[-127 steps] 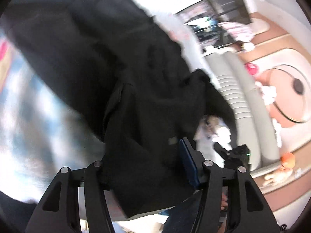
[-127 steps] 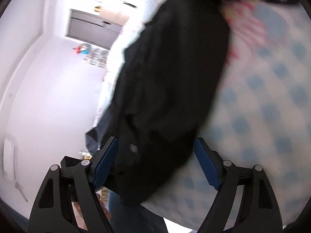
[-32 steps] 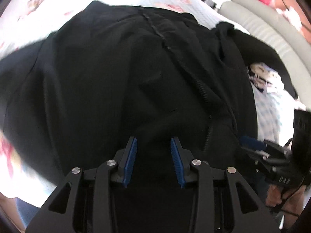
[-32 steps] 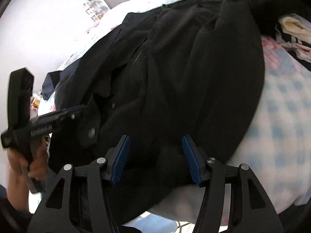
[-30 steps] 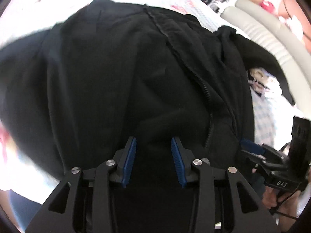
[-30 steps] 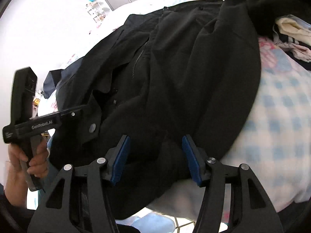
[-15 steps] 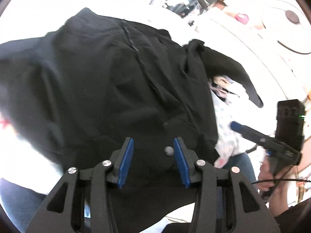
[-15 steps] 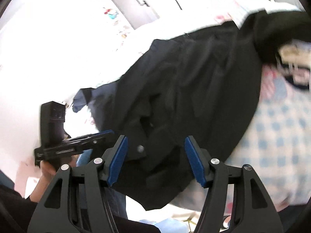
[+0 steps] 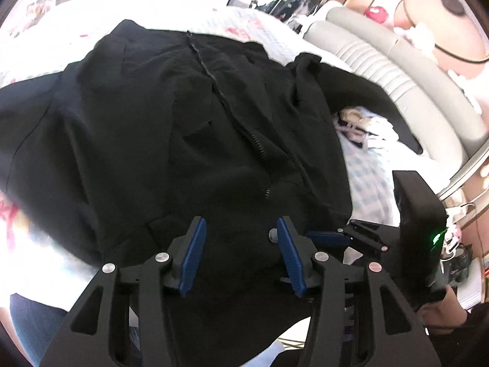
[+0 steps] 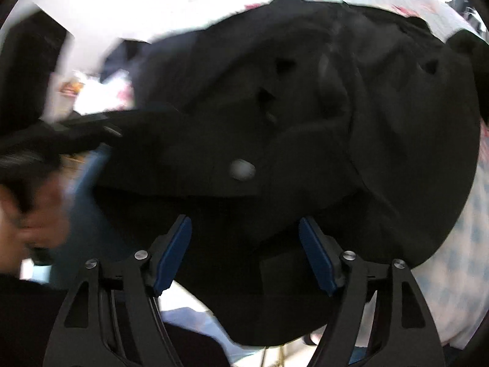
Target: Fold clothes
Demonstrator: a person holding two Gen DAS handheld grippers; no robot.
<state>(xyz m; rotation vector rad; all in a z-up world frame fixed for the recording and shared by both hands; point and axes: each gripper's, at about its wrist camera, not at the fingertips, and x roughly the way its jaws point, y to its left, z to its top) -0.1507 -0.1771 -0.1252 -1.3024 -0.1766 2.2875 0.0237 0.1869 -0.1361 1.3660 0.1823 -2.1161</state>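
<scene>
A black zip-up jacket (image 9: 171, 122) lies spread on the bed, front up, its zipper (image 9: 244, 128) running down the middle and its hem hanging over the near edge. My left gripper (image 9: 240, 257) is open over the hem by a silver snap button (image 9: 272, 234). My right gripper (image 10: 246, 255) is open over the same hem; the jacket (image 10: 336, 122) fills its blurred view, with the snap (image 10: 242, 168) ahead. The right gripper also shows in the left wrist view (image 9: 333, 236), low on the right.
The bed has a light checked sheet (image 9: 366, 177). A small pile of pale clothes (image 9: 363, 128) lies to the right of the jacket, partly under a black sleeve. A grey padded headboard (image 9: 397, 70) curves behind. The person's hand (image 10: 27, 214) holds the other gripper at left.
Both grippers have opened wider and moved back down toward the jacket's hem. The right wrist view swung closer to the jacket and is now blurred.
</scene>
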